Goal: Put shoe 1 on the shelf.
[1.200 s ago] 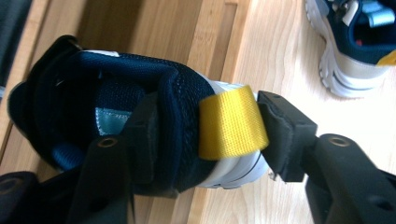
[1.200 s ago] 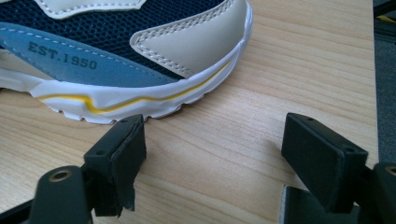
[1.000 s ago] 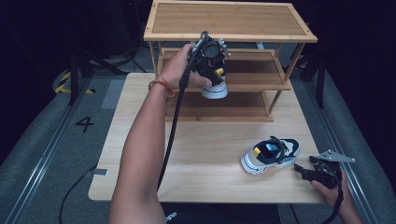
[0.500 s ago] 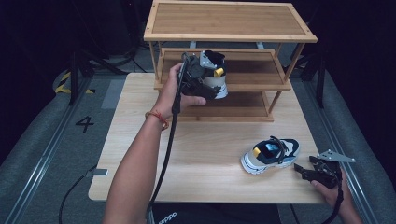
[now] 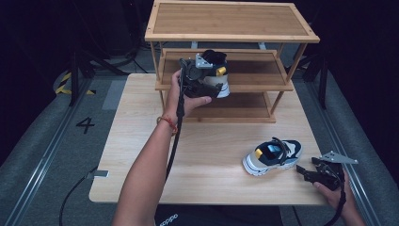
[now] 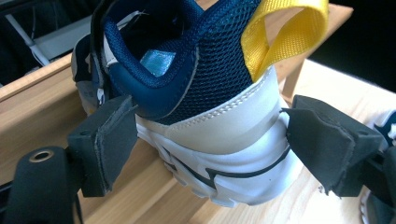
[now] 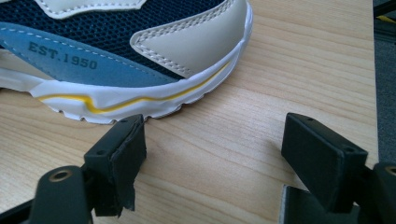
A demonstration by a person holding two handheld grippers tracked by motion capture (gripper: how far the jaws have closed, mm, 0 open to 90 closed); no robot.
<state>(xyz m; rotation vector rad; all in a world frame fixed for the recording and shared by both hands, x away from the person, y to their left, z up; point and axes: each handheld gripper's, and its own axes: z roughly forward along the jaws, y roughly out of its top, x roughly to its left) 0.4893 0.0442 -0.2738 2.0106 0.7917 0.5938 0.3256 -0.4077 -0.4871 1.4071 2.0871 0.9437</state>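
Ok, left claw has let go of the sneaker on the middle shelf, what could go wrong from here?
1. The navy-and-white mesh sneaker appears to overhang the front edge of the wooden rack's middle shelf at its heel, so it might tip off.
2. The left claw, whose jaws have just been opening, flanks the heel closely; pulling back askew could drag the shoe out.
3. The right claw sits open near the second sneaker on the table; a bump could shift it.
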